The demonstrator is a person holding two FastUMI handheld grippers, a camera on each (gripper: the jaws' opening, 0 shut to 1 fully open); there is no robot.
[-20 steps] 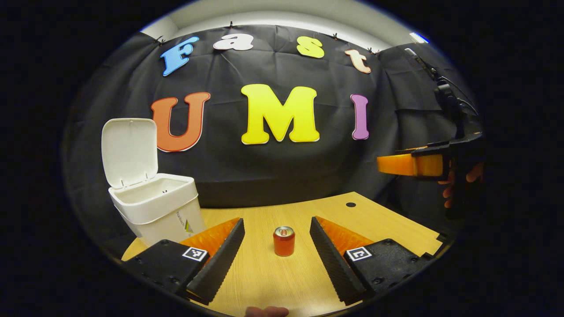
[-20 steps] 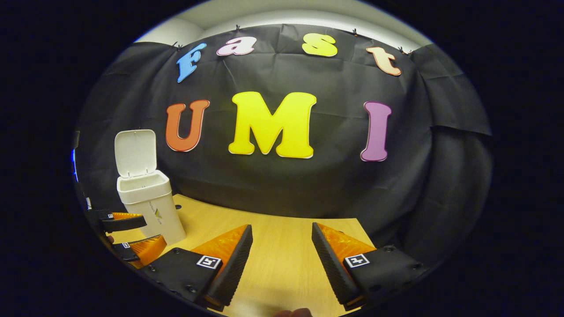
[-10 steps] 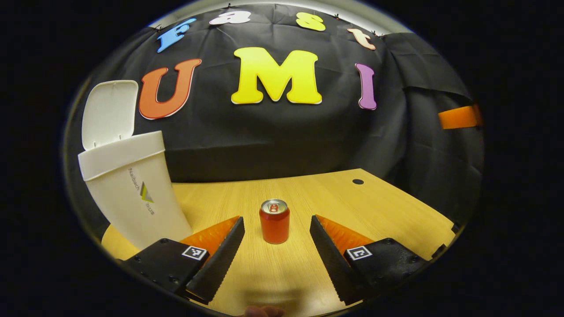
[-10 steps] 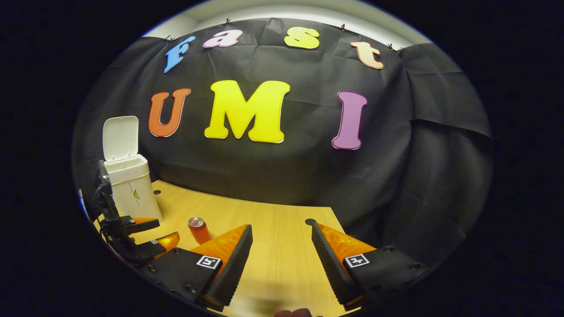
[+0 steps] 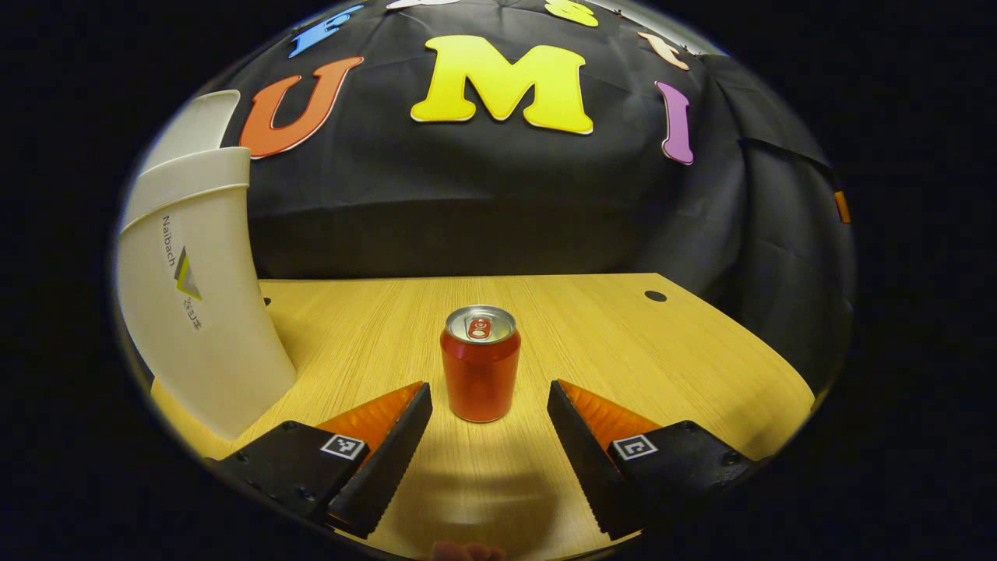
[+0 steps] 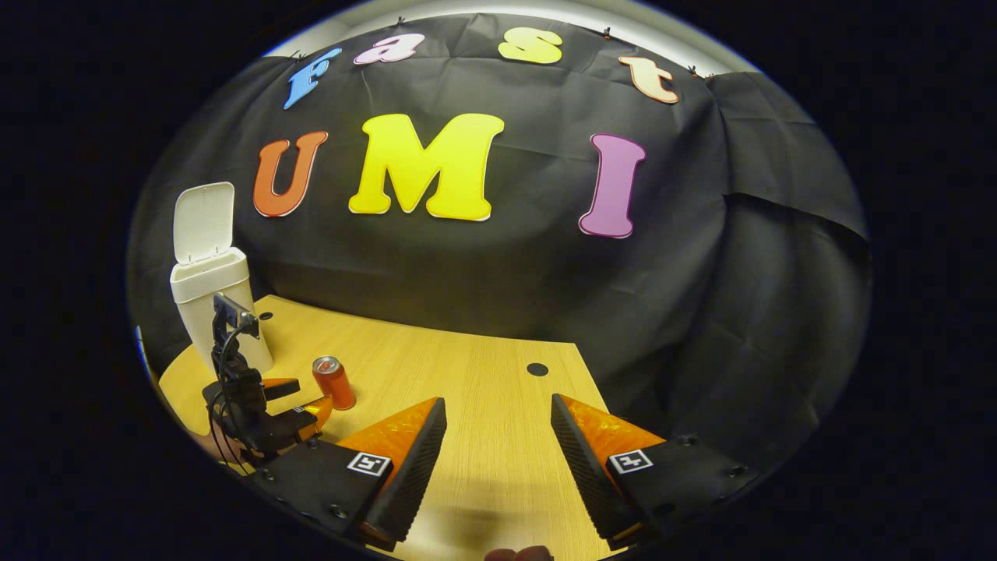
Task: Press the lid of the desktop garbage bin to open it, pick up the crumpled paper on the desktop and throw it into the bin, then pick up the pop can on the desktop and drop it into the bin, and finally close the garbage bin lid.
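while the left gripper (image 5: 487, 436) gapes wide just short of the upright pop can (image 5: 480, 363), the right gripper view catches the bin (image 6: 210, 292) lid (image 6: 203, 222) raised.

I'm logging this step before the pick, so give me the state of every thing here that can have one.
garbage bin: upright on the desktop, open.
lid: raised, standing up behind the rim.
pop can: upright on the desktop, not gripped, ahead of the open fingers.
left gripper: open, low, aimed at the can.
right gripper: open, holds nothing.
desktop: bears the bin and can.
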